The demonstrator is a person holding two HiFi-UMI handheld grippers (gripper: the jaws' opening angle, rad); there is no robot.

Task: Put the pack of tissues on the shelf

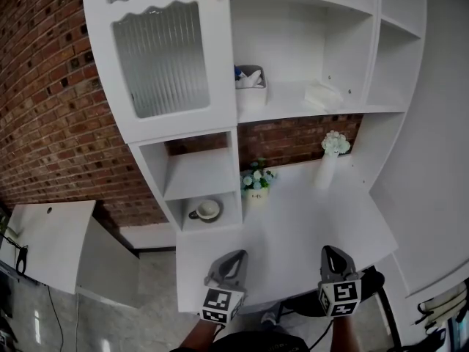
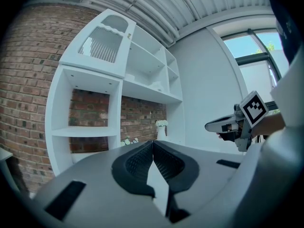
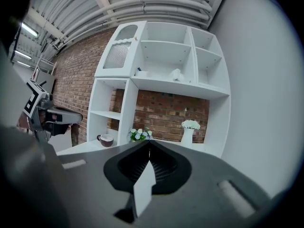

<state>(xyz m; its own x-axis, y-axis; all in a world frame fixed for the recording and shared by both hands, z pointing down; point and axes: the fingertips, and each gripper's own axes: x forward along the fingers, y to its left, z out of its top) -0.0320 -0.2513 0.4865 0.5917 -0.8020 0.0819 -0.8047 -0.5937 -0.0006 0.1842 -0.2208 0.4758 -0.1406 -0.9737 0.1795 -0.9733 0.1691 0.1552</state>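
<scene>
The white pack of tissues (image 1: pixel 322 95) lies on the middle shelf (image 1: pixel 293 110) of the white wall unit, right of centre; the right gripper view shows the pack (image 3: pixel 176 74) up there too. Both grippers hover low over the white desk's (image 1: pixel 293 226) front edge, far below the pack. My left gripper (image 1: pixel 237 254) is shut, its jaws meeting at the tips with nothing between them (image 2: pixel 153 142). My right gripper (image 1: pixel 328 249) is also shut and empty (image 3: pixel 150 141). Each gripper appears in the other's view: the right gripper (image 2: pixel 223 125) and the left gripper (image 3: pixel 61 116).
A grey bin (image 1: pixel 253 86) with blue and white items stands on the same shelf, left of the pack. On the desk are a white vase of flowers (image 1: pixel 327 166) and a small flower pot (image 1: pixel 256 185). A cup on a saucer (image 1: pixel 207 210) occupies the lower cubby. A ribbed-glass door (image 1: pixel 160 57) hangs upper left.
</scene>
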